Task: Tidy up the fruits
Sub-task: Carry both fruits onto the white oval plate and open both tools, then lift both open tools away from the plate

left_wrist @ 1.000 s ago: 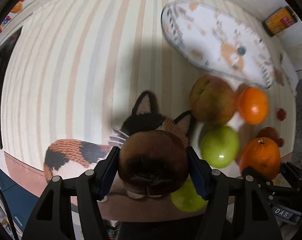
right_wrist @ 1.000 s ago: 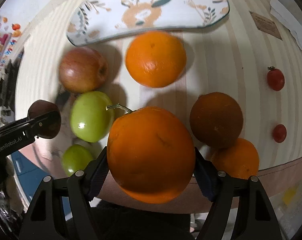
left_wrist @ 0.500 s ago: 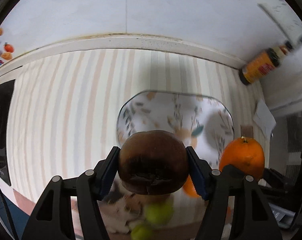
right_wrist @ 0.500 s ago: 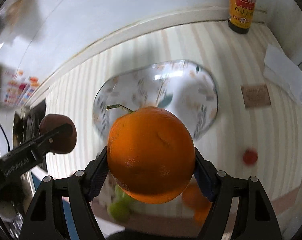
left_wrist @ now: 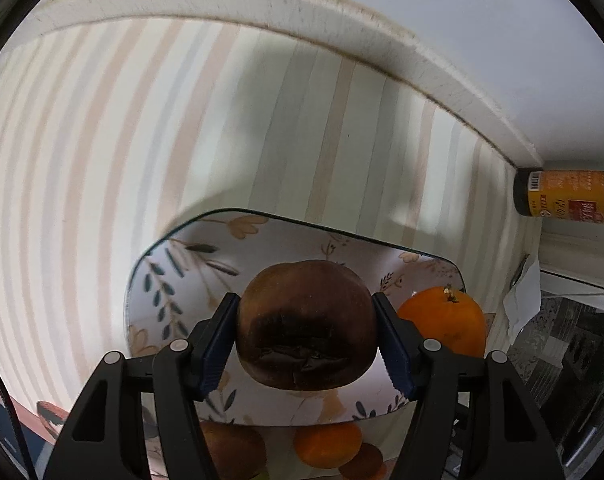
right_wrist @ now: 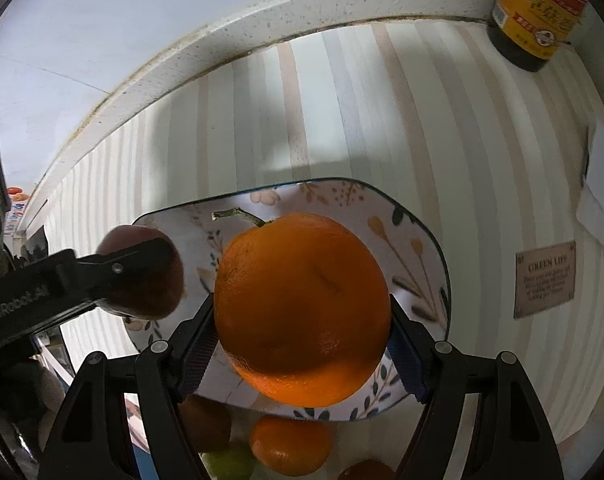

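- Striped cloth, patterned plate near the wall.
- Left gripper clamped on brown fruit, over plate.
- Right gripper squeezing orange, above plate too.

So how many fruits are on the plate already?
None can be seen lying on the plate yet. The left gripper holds a dark brown fruit over it; the right gripper holds a big orange. Several fruits still wait on the table.
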### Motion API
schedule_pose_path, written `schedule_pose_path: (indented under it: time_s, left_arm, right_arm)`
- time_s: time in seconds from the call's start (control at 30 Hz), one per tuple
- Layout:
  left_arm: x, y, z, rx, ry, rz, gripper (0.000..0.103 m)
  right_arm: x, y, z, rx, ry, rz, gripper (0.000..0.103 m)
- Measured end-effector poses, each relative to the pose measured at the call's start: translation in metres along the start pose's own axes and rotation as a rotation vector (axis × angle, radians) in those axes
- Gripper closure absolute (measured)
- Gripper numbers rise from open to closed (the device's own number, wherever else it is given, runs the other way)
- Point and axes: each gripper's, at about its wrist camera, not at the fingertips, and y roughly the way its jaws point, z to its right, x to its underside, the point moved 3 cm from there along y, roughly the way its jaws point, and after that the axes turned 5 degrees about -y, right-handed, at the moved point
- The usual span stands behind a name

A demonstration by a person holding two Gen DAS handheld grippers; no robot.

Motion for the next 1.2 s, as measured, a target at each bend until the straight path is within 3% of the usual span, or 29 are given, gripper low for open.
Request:
schedule_pose_path:
  time_s: [0.37,0.4,0.47,0.5,0.8,0.97,1.2]
  left_arm:
    - [-0.003,0.020,0.015,-0.065,0.055,-0.054,0.039]
    - [-0.002,0.020,0.016,-0.065,0.058,-0.056,0.038]
    - [-0.002,0.016,0.018,-0.049,0.063,-0.047,0.018]
    - [-0.003,0.012,0.017,-0.044,0.068,-0.043,0.017]
    - [0.009,-0.027,0.011,-0.090,0.132,0.048,0.017]
    - [0.032,-0.061,-0.010,-0.177,0.179,0.168,0.017]
    - [0.072,-0.085,-0.039,-0.208,0.208,0.249,0.017]
  right_arm:
    - [-0.019,0.015,-0.003,0.022,-0.027,-0.058,0.019]
    - [-0.019,0.013,-0.005,0.028,-0.033,-0.056,0.012]
    - [-0.021,0.005,-0.009,0.038,-0.046,-0.040,0.010]
    - [-0.021,0.002,-0.011,0.038,-0.051,-0.036,0.010]
    - [-0.009,-0.026,-0.007,0.101,-0.055,0.004,0.010]
    - [0.020,-0.046,-0.009,0.128,-0.066,0.046,0.010]
    - [0.063,-0.079,-0.021,0.190,-0.090,0.145,0.010]
